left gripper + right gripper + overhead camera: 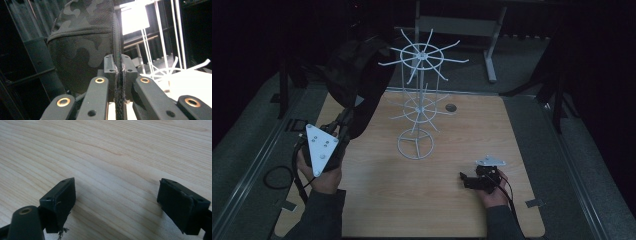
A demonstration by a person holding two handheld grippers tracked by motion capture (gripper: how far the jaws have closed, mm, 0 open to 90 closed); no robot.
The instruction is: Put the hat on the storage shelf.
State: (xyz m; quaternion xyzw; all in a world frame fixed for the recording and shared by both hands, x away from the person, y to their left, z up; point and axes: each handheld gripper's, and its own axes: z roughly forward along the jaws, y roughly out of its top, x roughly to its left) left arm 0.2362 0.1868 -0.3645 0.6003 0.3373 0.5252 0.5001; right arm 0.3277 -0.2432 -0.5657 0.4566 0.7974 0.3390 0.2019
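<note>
A dark camouflage cap [354,75] hangs in the air over the table's left side, beside the white wire rack [421,60]. My left gripper [343,120] is shut on the cap's edge; in the left gripper view the cap [82,42] rises above the closed jaws and its rim runs down between my left gripper [119,67]. My right gripper [463,178] rests low at the front right of the wooden table [452,200], open. In the right gripper view my right gripper [116,195] has only bare wood between its pads.
The wire rack has two tiers of radiating arms and a ring base [415,145] at the table's middle. A small dark round disc [450,107] lies behind it. A grey metal frame [489,45] stands beyond the table's far edge.
</note>
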